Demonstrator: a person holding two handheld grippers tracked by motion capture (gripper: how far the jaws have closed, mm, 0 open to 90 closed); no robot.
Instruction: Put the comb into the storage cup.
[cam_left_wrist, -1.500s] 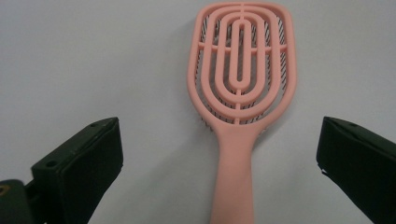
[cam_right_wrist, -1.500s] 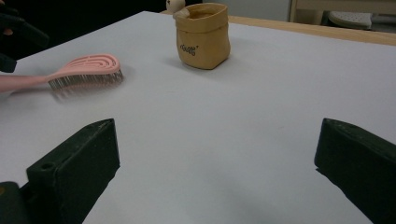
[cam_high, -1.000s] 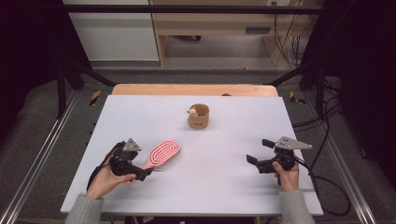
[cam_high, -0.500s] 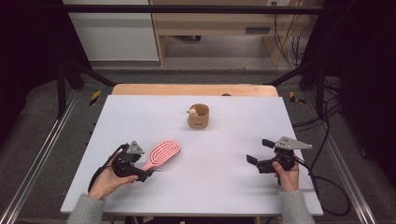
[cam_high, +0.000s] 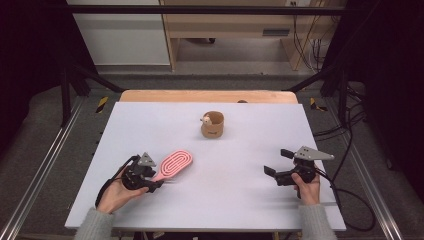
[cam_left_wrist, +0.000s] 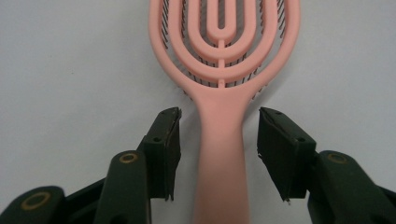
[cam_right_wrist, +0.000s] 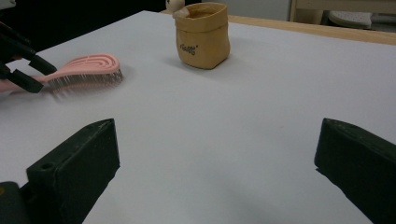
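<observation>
A pink hairbrush (cam_high: 174, 163) lies flat on the white table (cam_high: 250, 150), its handle towards the person's left hand. My left gripper (cam_left_wrist: 219, 140) straddles that handle (cam_left_wrist: 220, 154): its jaws have just been closing, and a small gap still shows on each side, so the pads do not touch it. From the right gripper view the hairbrush (cam_right_wrist: 86, 67) rests bristles down. My right gripper (cam_high: 277, 162) rests at the table's right, its jaws wide apart with nothing between them. A small tan fabric pouch (cam_high: 212, 124) stands upright mid-table with a little toy figure at its rim.
A wooden strip (cam_high: 207, 96) runs along the table's far edge. Metal frame rails and cables lie on the floor at both sides. The pouch (cam_right_wrist: 202, 35) stands well beyond both grippers.
My left gripper has slid a little forward along the hairbrush handle and its jaws have narrowed around it. The right gripper, hairbrush and pouch have stayed put.
</observation>
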